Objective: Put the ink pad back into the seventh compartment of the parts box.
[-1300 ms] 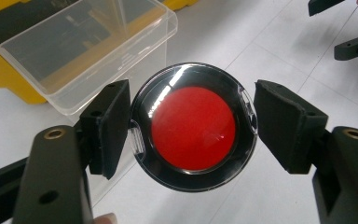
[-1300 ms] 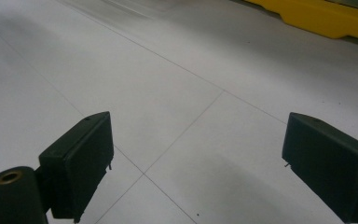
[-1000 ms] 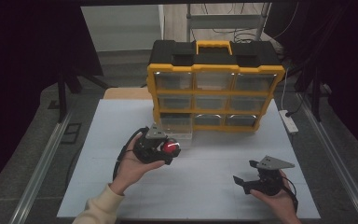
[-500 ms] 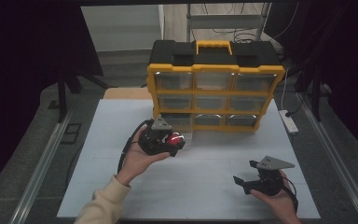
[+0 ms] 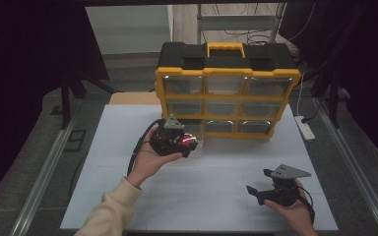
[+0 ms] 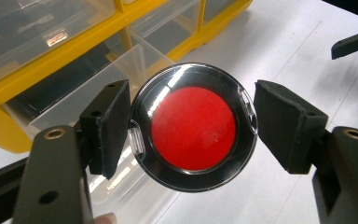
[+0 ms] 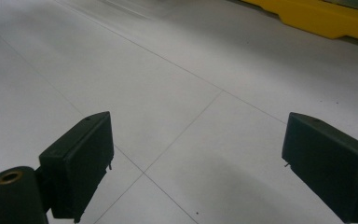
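Note:
A round clear case with a red centre (image 6: 193, 128) sits between my left gripper's (image 6: 192, 122) black pads, which press on its rim from both sides. In the high view that left gripper (image 5: 189, 143) hangs just in front of the yellow and black drawer cabinet (image 5: 226, 73), with the red case (image 5: 187, 141) at its tip. A clear drawer (image 6: 98, 88) stands pulled out of the cabinet's bottom row at the left, right behind the case. My right gripper (image 5: 257, 191) rests low at the table's front right, jaws wide apart (image 7: 196, 158) with nothing between them.
The white table top (image 5: 216, 167) spreads between the two hands. A white power strip (image 5: 305, 129) lies at the cabinet's right. Metal rails (image 5: 44, 177) run along both table sides. Dark curtains stand to the left and right.
My left hand has carried the red case away from the person, closer to the cabinet's open bottom-left drawer. The right hand has stayed still.

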Tool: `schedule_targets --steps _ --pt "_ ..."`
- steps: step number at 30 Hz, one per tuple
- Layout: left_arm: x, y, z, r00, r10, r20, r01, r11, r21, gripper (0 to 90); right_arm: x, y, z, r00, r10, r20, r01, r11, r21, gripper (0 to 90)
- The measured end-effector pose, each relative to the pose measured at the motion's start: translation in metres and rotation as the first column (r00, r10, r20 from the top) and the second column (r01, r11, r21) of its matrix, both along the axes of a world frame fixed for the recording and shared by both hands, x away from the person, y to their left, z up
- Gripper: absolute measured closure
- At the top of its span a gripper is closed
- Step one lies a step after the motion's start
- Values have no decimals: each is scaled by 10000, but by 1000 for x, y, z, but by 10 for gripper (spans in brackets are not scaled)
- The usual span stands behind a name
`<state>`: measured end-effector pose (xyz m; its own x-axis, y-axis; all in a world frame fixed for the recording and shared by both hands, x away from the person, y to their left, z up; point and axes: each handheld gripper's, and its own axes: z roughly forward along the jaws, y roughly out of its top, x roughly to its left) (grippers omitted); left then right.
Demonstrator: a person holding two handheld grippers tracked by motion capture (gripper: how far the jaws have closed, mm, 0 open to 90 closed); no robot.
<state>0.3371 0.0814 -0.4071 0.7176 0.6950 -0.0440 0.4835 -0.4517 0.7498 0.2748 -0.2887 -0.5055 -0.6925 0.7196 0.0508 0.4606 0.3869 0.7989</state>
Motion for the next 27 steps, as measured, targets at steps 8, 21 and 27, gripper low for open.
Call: schedule_targets --steps 8,21,27 --pt "7 -4 1 10000 19 2 -19 9999 99 304 0 0 0 10000 -3 -19 3 10000 12 91" --pt "24 -3 -1 9997 254 -69 -253 9995 172 304 0 0 0 10000 -55 -34 54 10000 -52 92" --pt "33 -2 -5 9990 450 -40 -449 9988 183 303 0 0 -1 10000 -8 -58 8 10000 21 92"
